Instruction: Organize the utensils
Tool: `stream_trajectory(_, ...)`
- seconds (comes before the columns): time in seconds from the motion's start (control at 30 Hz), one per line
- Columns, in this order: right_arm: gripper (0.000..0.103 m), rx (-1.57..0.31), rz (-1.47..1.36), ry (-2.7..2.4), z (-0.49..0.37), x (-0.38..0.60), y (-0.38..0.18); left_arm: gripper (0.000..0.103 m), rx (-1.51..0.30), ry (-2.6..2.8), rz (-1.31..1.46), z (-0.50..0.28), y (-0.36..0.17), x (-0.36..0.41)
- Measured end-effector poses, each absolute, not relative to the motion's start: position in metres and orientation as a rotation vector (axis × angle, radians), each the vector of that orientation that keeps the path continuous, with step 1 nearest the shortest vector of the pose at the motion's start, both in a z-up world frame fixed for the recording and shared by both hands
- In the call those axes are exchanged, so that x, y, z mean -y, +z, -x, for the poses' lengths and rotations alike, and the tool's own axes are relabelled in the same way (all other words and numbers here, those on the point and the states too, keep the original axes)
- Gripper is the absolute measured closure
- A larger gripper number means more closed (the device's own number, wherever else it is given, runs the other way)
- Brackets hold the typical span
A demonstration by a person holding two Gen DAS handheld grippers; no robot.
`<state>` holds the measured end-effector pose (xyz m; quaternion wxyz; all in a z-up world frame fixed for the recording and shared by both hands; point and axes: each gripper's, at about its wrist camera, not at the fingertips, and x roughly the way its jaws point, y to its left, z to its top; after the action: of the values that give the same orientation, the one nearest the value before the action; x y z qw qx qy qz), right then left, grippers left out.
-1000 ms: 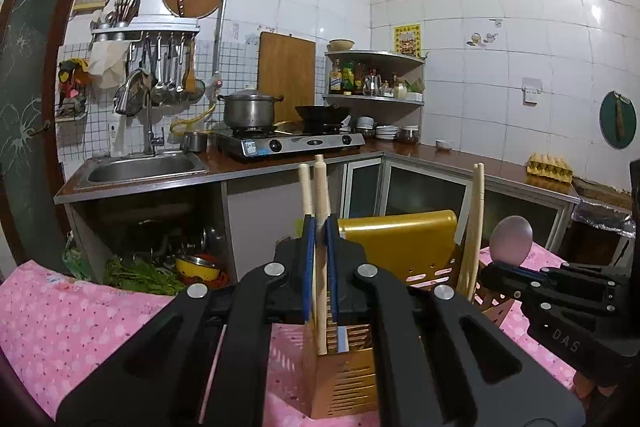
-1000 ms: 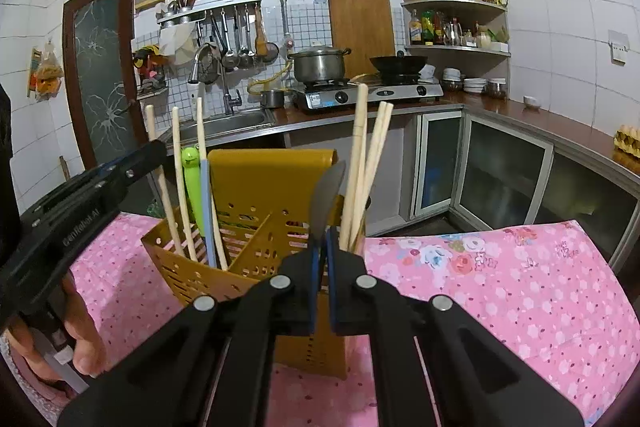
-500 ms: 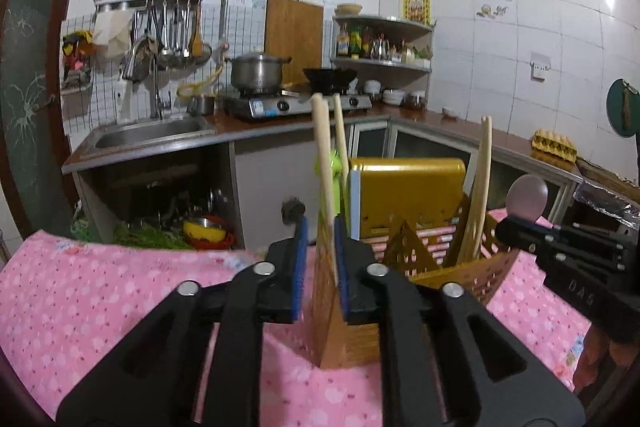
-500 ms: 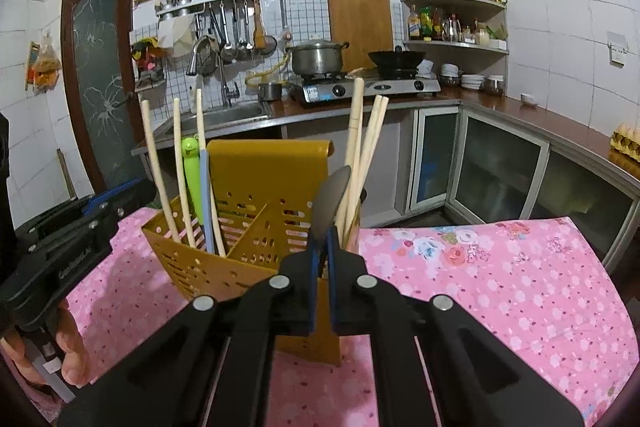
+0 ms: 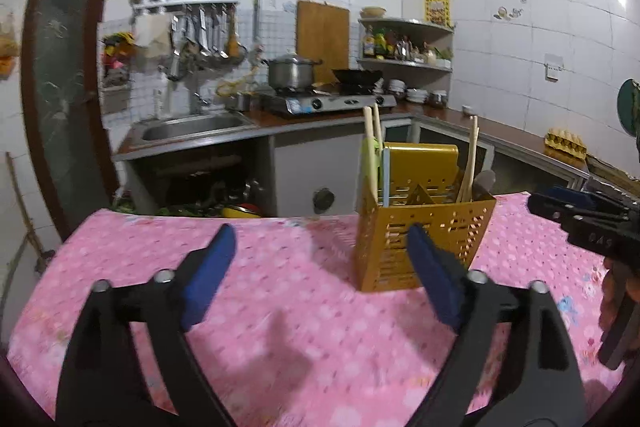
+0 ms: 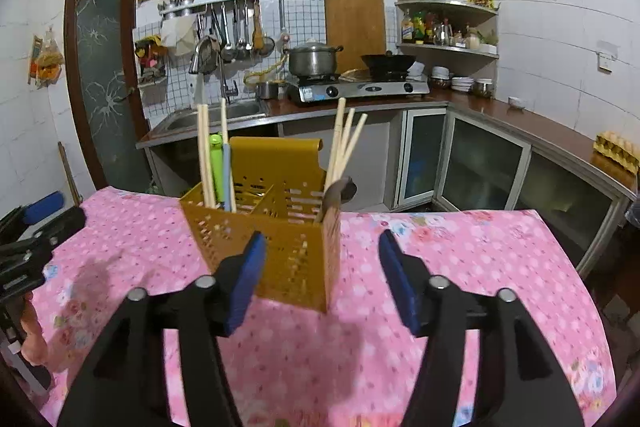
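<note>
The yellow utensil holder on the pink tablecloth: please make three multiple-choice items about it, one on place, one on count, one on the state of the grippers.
1. Where does the yellow utensil holder stand?
A. in the sink
B. on the pink tablecloth
C. on the stove

2. How many chopsticks lean at the spoon end of the holder?
A. three
B. one
C. six

3. How are the left gripper and right gripper?
A. both shut on chopsticks
B. only one open
C. both open, holding nothing

Key: 1 B, its base rests on the cloth. 2 A, three sticks fan out there. 3 C, the blue pads stand apart with nothing between them.
</note>
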<state>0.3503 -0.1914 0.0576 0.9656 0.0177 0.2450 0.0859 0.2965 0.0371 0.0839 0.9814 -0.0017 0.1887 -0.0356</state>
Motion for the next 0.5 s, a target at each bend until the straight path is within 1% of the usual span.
stream_trajectory(0.03,0.036,-0.481,-0.038,0.171,-0.338,0.193,0.059,0.007,-0.370,-0.065,0.001,-0.287,0.085,-0.038)
stream_trajectory(0.07,0.033,-0.470,-0.037,0.168,-0.327,0.194,0.060,0.005,-0.355,-0.061,0.002,-0.272,0.087,-0.039)
stream_trajectory(0.1,0.031,-0.459,-0.035,0.164,-0.317,0.194,0.061,0.005,-0.341,-0.058,0.006,-0.258,0.089,-0.040)
stream_trajectory(0.17,0.022,-0.430,-0.032,0.161,-0.291,0.193,0.063,0.005,-0.329,-0.060,0.018,-0.236,0.092,-0.041)
stream_trajectory(0.27,0.013,-0.406,-0.045,0.152,-0.259,0.193,0.065,0.005,-0.332,-0.065,0.062,-0.206,0.094,-0.042)
stream_trajectory(0.4,0.006,-0.381,-0.072,0.137,-0.222,0.192,0.063,0.005,-0.327,-0.048,0.077,-0.175,0.091,-0.038)
stream_trajectory(0.5,0.004,-0.379,-0.075,0.132,-0.198,0.184,0.055,0.005,-0.317,-0.025,0.060,-0.158,0.085,-0.031)
